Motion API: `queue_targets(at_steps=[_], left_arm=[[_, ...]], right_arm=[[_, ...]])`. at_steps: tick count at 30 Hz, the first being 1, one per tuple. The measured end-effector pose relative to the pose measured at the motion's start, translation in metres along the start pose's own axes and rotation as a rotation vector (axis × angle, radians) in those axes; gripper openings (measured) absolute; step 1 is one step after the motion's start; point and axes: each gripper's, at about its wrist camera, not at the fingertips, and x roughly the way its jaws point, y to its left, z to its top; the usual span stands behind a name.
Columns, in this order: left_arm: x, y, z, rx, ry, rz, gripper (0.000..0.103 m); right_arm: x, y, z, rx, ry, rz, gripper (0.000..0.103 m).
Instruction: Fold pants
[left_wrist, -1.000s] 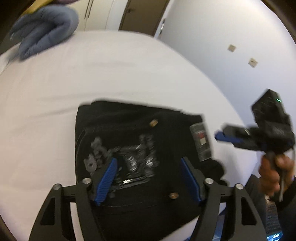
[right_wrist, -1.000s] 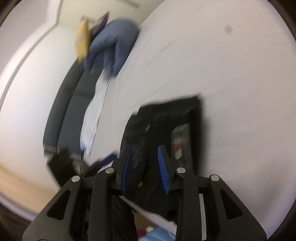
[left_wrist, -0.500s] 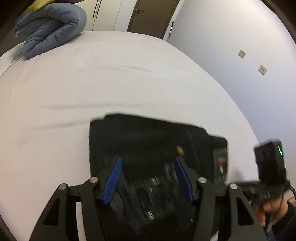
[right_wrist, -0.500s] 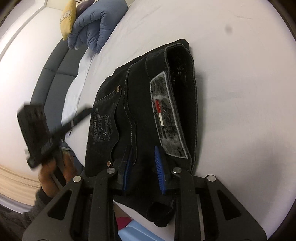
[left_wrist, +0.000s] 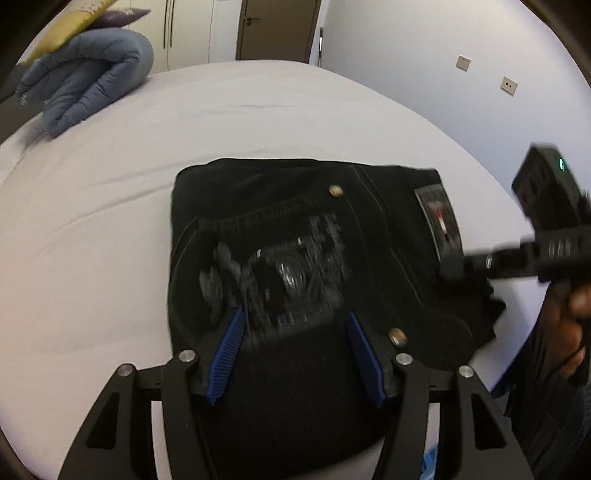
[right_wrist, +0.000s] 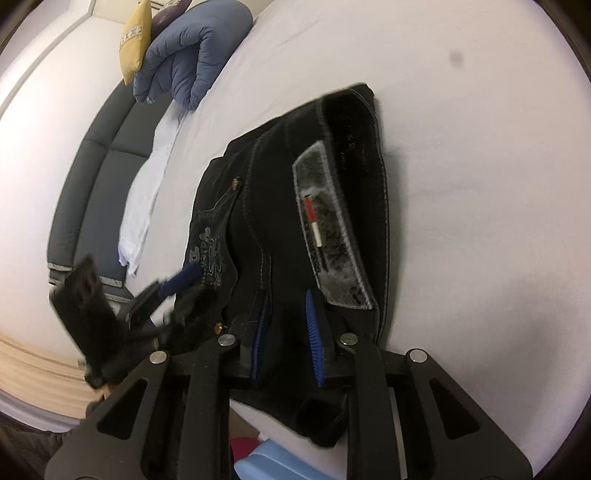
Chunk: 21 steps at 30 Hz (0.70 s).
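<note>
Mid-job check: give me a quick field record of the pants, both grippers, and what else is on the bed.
pants: black pants, folded into a compact rectangle, lying flat on the white bed
visible side: embroidered back pocket and waistband patch face up
left gripper: jaws apart over the pocket end, pads not pressing the cloth
right gripper: jaws narrow, at the near waistband end; whether it pinches cloth is unclear
bed, far end: rolled blue duvet, yellow cushion
</note>
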Motion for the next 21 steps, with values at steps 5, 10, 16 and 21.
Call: queue_targets(at_steps=[5, 10, 16, 21], left_arm=[[-0.016, 0.001, -0.015, -0.051, 0.014, -0.012, 0.061], [-0.007, -0.001, -0.016, -0.068, 0.048, -0.006, 0.061], [-0.010, 0.000, -0.013, -0.081, 0.060, -0.011, 0.064], [-0.007, -0.003, -0.005, -0.070, 0.067, -0.027, 0.078]], right_arm=[[-0.013, 0.028, -0.023, -0.114, 0.009, -0.047, 0.021], [0.004, 0.014, -0.044, -0.140, -0.004, -0.041, 0.021], [-0.015, 0.023, -0.035, -0.086, -0.015, -0.009, 0.021], [-0.056, 0.018, -0.023, -0.030, -0.138, 0.035, 0.032]])
